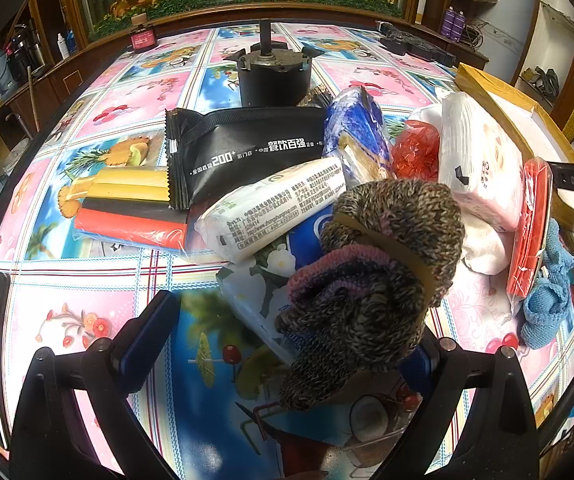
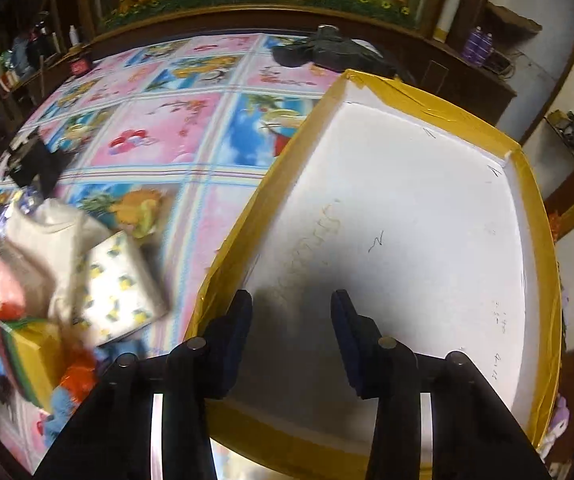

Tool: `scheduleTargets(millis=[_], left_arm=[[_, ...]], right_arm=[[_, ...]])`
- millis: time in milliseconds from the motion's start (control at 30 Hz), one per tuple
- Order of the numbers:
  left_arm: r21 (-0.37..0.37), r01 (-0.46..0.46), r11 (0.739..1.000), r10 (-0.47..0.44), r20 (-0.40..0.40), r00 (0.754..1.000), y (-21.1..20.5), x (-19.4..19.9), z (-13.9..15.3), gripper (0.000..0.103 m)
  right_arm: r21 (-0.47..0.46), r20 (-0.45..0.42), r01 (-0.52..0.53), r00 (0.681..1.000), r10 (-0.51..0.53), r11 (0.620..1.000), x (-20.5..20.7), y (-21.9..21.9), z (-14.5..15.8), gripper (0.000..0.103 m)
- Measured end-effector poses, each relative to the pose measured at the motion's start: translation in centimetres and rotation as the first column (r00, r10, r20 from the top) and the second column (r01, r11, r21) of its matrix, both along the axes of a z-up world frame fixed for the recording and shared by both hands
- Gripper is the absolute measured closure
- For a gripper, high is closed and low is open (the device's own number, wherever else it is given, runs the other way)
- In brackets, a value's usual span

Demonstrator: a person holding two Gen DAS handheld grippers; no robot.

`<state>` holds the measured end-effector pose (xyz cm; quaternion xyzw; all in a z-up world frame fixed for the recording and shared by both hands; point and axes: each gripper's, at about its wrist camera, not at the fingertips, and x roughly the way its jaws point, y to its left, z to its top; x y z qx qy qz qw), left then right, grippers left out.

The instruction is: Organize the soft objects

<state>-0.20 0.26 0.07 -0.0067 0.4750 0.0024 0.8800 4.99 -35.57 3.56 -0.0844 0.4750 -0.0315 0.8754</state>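
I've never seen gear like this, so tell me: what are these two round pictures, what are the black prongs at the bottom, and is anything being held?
Each picture comes from a camera on a hand-held gripper, looking along its two prongs. There is no robot; a person holds one gripper in each hand.

Left view: the left gripper stands open over a patterned tablecloth, with a knitted sock lying against one prong, not squeezed. Beyond lie tissue packs and a black pouch.

Right view: the right gripper hangs open and empty above a white box edged with yellow tape.
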Motion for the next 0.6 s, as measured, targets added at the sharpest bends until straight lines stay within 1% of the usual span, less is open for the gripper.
scheduleTargets(millis=[67,100,133,167,200,267,300,333,367,400,433,467,533,600], left_arm=[[0.0,0.0,1.0,0.0,0.0,1.0,0.0,0.0,0.0,0.005],[0.0,0.0,1.0,0.0,0.0,1.0,0.0,0.0,0.0,0.005],[0.0,0.0,1.0,0.0,0.0,1.0,0.0,0.0,0.0,0.005],[0.0,0.0,1.0,0.0,0.0,1.0,0.0,0.0,0.0,0.005],[0.0,0.0,1.0,0.0,0.0,1.0,0.0,0.0,0.0,0.005],[0.0,0.0,1.0,0.0,0.0,1.0,0.0,0.0,0.0,0.005],[0.0,0.0,1.0,0.0,0.0,1.0,0.0,0.0,0.0,0.005],[0.0,0.0,1.0,0.0,0.0,1.0,0.0,0.0,0.0,0.005],[0.0,0.0,1.0,0.0,0.0,1.0,0.0,0.0,0.0,0.005],[0.0,0.0,1.0,0.0,0.0,1.0,0.0,0.0,0.0,0.005],[0.0,0.0,1.0,0.0,0.0,1.0,0.0,0.0,0.0,0.005],[0.0,0.0,1.0,0.0,0.0,1.0,0.0,0.0,0.0,0.005],[-0.001,0.0,1.0,0.0,0.0,1.0,0.0,0.0,0.0,0.005],[0.0,0.0,1.0,0.0,0.0,1.0,0.0,0.0,0.0,0.005]], right_arm=[[0.029,-0.015,-0.056,0.998,0.056,0.998,-1.5,0.4,0.1,0.059],[0.037,-0.027,-0.083,0.996,0.084,0.996,-1.4,1.4,-0.9,0.057],[0.034,-0.025,-0.1,0.995,0.101,0.994,-2.5,2.2,-1.1,0.056],[0.018,-0.004,-0.101,0.995,0.101,0.995,-4.1,3.1,-1.0,0.056],[-0.009,0.036,-0.087,0.996,0.087,0.996,-4.8,3.3,-0.7,0.054],[-0.067,0.146,-0.04,0.988,0.05,0.997,-7.2,3.3,1.2,0.039],[-0.042,0.193,-0.035,0.98,0.043,0.998,-8.5,3.2,2.3,0.025],[0.03,0.221,-0.06,0.974,0.052,0.998,-9.7,3.0,3.0,0.019],[0.116,0.229,-0.107,0.97,0.078,0.987,-10.7,3.1,3.3,0.019],[0.18,0.229,-0.154,0.967,0.111,0.971,-11.7,3.3,3.4,0.024],[0.204,0.227,-0.188,0.964,0.141,0.961,-12.5,3.9,3.3,0.028],[0.196,0.219,-0.197,0.964,0.153,0.961,-13.2,4.5,2.9,0.03],[0.187,0.194,-0.214,0.965,0.178,0.959,-14.1,5.4,1.9,0.03],[0.228,0.156,-0.239,0.966,0.207,0.944,-14.5,6.3,0.6,0.03]])
